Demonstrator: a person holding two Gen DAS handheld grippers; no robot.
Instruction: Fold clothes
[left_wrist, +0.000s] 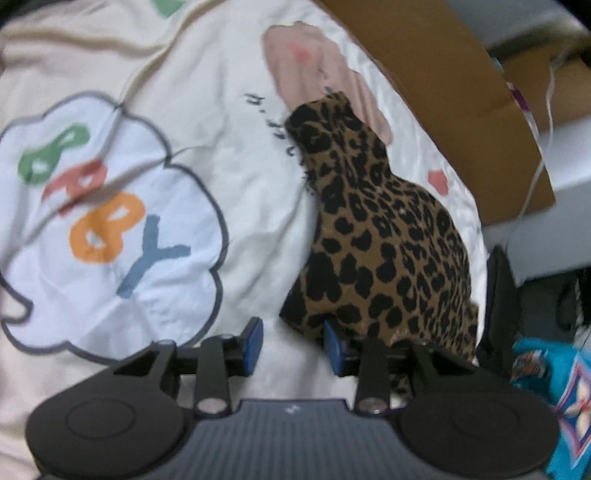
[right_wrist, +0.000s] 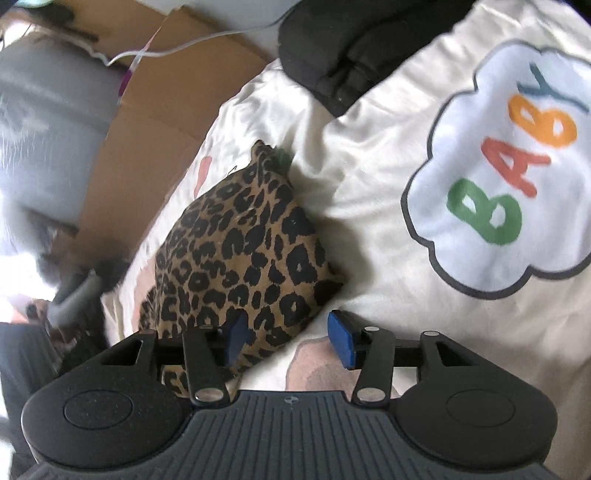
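A leopard-print garment (left_wrist: 384, 240) lies bunched on a cream blanket (left_wrist: 236, 155) printed with a "BABY" cloud. My left gripper (left_wrist: 293, 345) is open just above the blanket, its right blue pad (left_wrist: 332, 347) touching the garment's near edge, nothing between the fingers. In the right wrist view the same leopard-print garment (right_wrist: 240, 258) forms a folded mound. My right gripper (right_wrist: 290, 341) is open, its left pad (right_wrist: 236, 339) over the garment's near corner and its right pad (right_wrist: 343, 339) over bare cream blanket (right_wrist: 369, 184).
A brown cardboard box (left_wrist: 443, 92) borders the blanket, with a white cable (left_wrist: 535, 166) across it. A black garment (right_wrist: 351, 44) lies at the blanket's far side. Turquoise patterned fabric (left_wrist: 554, 398) sits at lower right. A grey object (right_wrist: 48, 122) is beside the cardboard (right_wrist: 147, 129).
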